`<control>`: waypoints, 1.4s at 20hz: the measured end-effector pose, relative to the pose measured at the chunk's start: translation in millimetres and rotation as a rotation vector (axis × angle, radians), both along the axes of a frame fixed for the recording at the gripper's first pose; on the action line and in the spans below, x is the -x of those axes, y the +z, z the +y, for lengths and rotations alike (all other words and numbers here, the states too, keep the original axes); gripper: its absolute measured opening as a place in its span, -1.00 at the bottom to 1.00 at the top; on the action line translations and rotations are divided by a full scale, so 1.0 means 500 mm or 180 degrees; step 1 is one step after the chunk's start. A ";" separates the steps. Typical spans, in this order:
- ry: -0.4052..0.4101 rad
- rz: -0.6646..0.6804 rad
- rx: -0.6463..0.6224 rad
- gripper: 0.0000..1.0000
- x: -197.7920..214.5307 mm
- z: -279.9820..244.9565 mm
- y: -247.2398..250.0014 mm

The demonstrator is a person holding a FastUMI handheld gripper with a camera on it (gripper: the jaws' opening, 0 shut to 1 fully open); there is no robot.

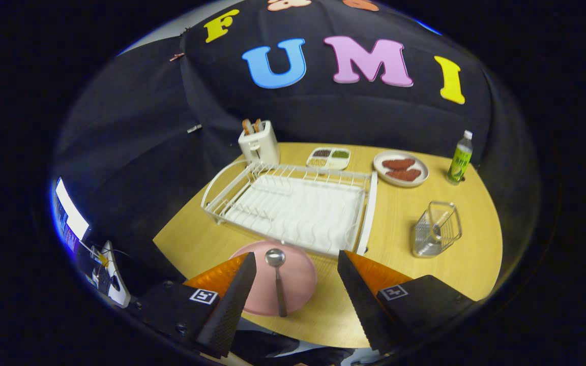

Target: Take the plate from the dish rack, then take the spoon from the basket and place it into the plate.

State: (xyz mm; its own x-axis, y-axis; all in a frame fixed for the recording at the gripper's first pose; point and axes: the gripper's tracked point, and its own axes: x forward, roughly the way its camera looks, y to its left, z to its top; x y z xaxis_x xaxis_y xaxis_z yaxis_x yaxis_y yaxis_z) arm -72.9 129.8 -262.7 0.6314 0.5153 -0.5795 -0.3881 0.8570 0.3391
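**Spoon down on the pink plate, fingers spread wide**

Metal spoon [276,278], round bowl up top and slim handle trailing back toward the camera, lying flat across the pink plate [298,284]. Plate round, matte, shallow-rimmed, sitting on the wooden table [410,284] right against the near edge of the dish rack [293,206].

Gripper [297,264] released, jaws parted, nothing between the pads but air. Spoon sitting in that gap, closer to the left finger, touched by neither. Plate reaching under the left finger's tip and stopping short of the right one.

Beyond the fingers: white wire rack over its ribbed drip tray, slots bare. Off to the right of it, the small wire basket [435,230], well apart from the plate, seemingly with nothing inside, though hard to be sure through the mesh. Farther back, a white toaster [259,143] with two slices poking out, a divided dish [328,158] of grains or seeds, a pale plate of reddish food [401,169], and a green-labelled bottle [460,157] at the table's far right. Nothing standing between fingers and spoon.
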 end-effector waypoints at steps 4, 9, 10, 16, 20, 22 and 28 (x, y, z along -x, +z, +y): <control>-0.0307 -0.0643 0.0116 0.97 -0.085 -0.067 0.152; -0.0809 -0.1175 0.0060 0.97 -0.146 -0.158 0.315; -0.0921 -0.1274 0.0041 0.96 -0.157 -0.178 0.343; -0.1304 -0.1522 0.0061 0.95 -0.172 -0.286 0.404; -0.1478 -0.1529 0.0190 0.95 -0.166 -0.340 0.393; -0.1533 -0.1502 0.0167 0.95 -0.164 -0.354 0.389; -0.1573 -0.1468 0.0171 0.95 -0.162 -0.371 0.374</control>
